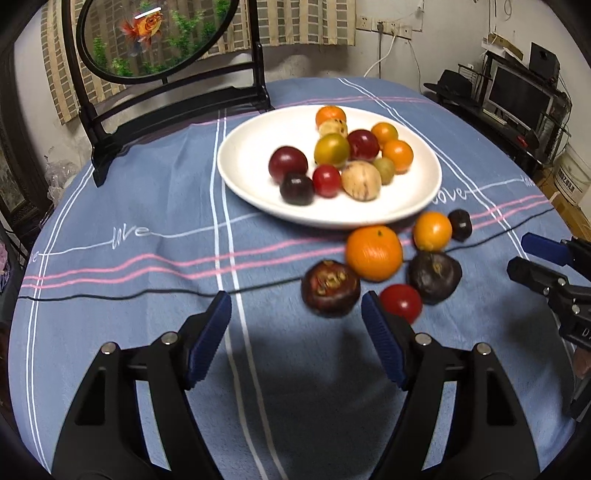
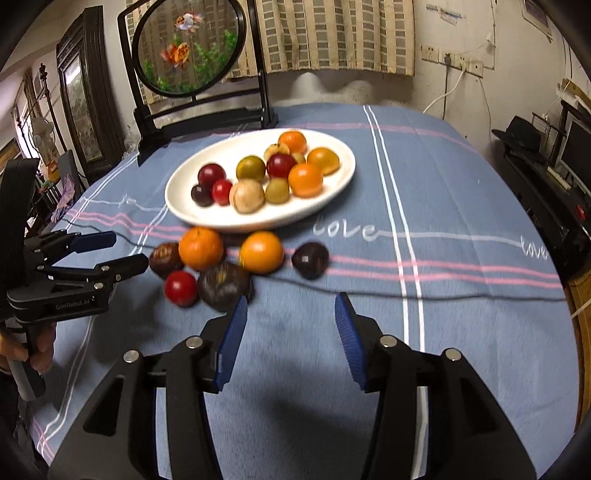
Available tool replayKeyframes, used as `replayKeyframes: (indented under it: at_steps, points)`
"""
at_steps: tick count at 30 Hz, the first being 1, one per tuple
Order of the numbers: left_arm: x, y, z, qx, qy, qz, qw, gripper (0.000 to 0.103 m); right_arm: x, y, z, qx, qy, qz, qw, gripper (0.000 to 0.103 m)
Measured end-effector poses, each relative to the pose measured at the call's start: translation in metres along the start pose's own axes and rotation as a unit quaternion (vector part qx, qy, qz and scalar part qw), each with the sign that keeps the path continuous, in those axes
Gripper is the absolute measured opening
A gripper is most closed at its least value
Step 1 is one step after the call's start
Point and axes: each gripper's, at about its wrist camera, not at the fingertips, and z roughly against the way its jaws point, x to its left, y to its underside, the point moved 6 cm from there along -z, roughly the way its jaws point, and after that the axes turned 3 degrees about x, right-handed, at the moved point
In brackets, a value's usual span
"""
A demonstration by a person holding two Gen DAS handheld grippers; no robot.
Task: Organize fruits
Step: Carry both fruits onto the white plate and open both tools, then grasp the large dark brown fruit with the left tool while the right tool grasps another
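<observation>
Lower frame of the left wrist view: left gripper (image 1: 295,314), blue pads apart, nothing between them, over blue striped tablecloth (image 1: 129,295). Just past the right pad, mid-frame: red tomato (image 1: 400,301), brown mangosteen (image 1: 330,288), a darker mangosteen (image 1: 434,275), large orange (image 1: 373,252), smaller orange (image 1: 432,230), small dark fruit (image 1: 460,224), all loose on the cloth. At the right edge: right gripper (image 1: 524,254), jaws parted, empty; same in the right wrist view. Above centre: white plate (image 1: 251,162) heaped with red, orange, green and tan fruits. Upper left, behind the plate: round goldfish screen (image 1: 155,33) on a black stand.
</observation>
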Motion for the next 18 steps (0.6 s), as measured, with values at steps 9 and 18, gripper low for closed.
replayKeyframes:
  at_steps: [9,18]
  points:
    - [-0.006,0.005,-0.025,0.026,0.009,-0.009,0.9996,0.072,0.001,0.007,-0.006,0.008,-0.019,-0.006,1.0,0.051]
    - [-0.01,-0.009,-0.048,0.032,0.03,0.0,0.999,0.058,0.01,0.012,-0.01,0.018,-0.033,0.008,0.999,0.054]
